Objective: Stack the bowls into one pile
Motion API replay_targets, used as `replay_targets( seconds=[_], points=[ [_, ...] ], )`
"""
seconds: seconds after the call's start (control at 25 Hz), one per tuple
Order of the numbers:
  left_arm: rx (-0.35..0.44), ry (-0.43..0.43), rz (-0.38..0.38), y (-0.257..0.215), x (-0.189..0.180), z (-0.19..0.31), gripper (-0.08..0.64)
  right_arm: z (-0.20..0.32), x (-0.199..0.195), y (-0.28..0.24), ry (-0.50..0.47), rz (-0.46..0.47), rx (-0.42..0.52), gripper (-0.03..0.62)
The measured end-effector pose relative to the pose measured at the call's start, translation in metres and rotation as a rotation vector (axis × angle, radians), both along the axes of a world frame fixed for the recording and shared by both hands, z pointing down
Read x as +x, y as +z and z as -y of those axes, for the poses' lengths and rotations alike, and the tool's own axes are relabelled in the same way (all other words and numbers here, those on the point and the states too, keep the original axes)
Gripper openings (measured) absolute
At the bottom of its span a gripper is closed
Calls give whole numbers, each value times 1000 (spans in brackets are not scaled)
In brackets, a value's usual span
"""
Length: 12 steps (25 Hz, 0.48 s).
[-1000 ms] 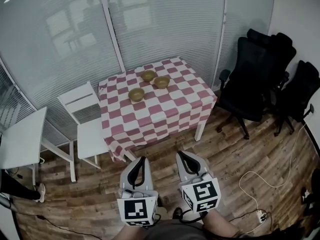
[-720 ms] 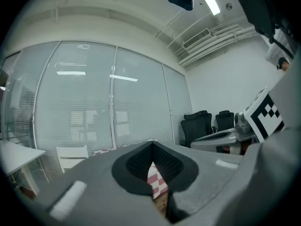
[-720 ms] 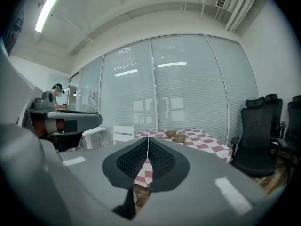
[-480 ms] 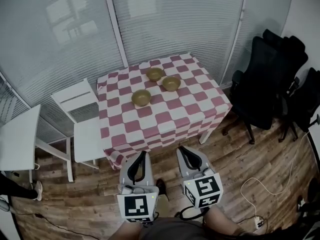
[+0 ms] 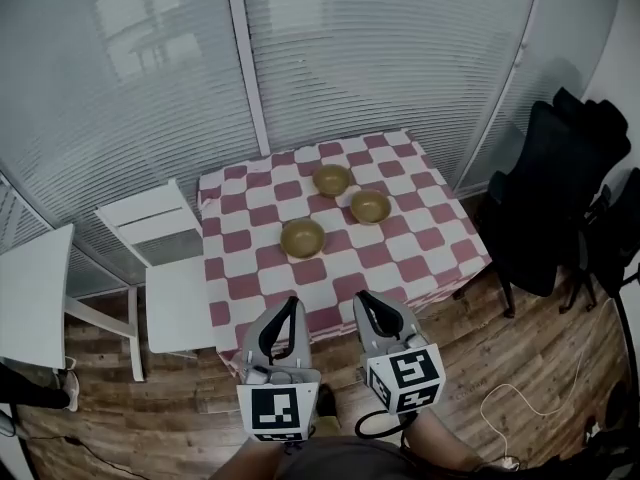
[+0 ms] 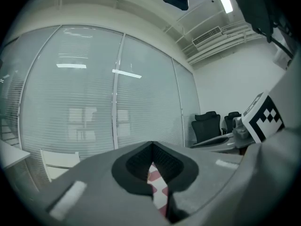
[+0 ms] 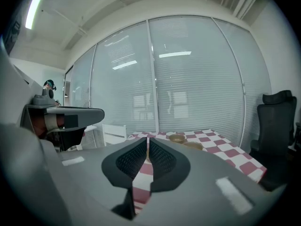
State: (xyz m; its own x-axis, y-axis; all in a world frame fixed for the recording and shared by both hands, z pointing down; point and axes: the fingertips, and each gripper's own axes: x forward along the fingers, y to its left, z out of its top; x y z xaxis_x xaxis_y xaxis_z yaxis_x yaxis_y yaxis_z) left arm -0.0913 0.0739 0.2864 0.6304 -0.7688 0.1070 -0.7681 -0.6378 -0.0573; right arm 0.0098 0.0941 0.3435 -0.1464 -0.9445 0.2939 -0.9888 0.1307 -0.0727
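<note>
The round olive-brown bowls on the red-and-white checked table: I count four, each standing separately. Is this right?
Not quite. The head view shows three bowls, not four: the near bowl, the far bowl and the right bowl, each standing separately on the red-and-white checked table.

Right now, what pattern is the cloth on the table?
Red-and-white checks. The tablecloth shows best in the head view.

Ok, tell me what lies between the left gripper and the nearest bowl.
Only bare checked tablecloth. In the head view, the stretch from the left gripper to the nearest bowl holds no other object.
</note>
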Motion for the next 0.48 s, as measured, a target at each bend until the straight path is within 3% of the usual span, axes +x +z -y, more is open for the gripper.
replay_targets(
  seconds=[0.48],
  points=[
    [30, 43, -36, -22, 26, 59, 0, 57, 31, -24, 56, -49, 35, 38]
  ],
)
